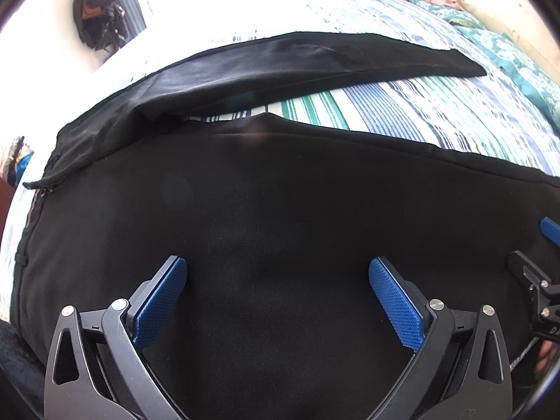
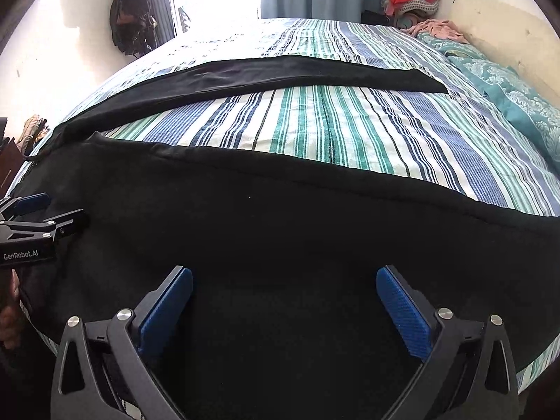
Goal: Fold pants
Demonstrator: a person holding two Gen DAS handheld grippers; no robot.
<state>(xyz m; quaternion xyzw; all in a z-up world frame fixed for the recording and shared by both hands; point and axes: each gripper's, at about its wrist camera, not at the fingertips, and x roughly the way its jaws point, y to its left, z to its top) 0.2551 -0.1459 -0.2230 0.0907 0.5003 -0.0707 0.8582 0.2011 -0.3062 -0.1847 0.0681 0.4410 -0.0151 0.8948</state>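
Black pants (image 1: 280, 203) lie spread on a striped bed, waist to the left and the two legs parted in a V. The near leg (image 2: 280, 231) runs right along the front edge; the far leg (image 2: 287, 73) runs right across the bed. My left gripper (image 1: 278, 266) is open and empty, hovering over the near leg close to the waist. My right gripper (image 2: 284, 276) is open and empty, over the near leg further right. The left gripper also shows at the left edge of the right wrist view (image 2: 38, 217).
The bed's striped blue, green and white cover (image 2: 332, 129) shows between the legs. A teal patterned pillow (image 2: 507, 87) and pink cloth (image 2: 437, 28) lie at the far right by the wall. A dark bag (image 2: 129, 17) hangs on the far left wall.
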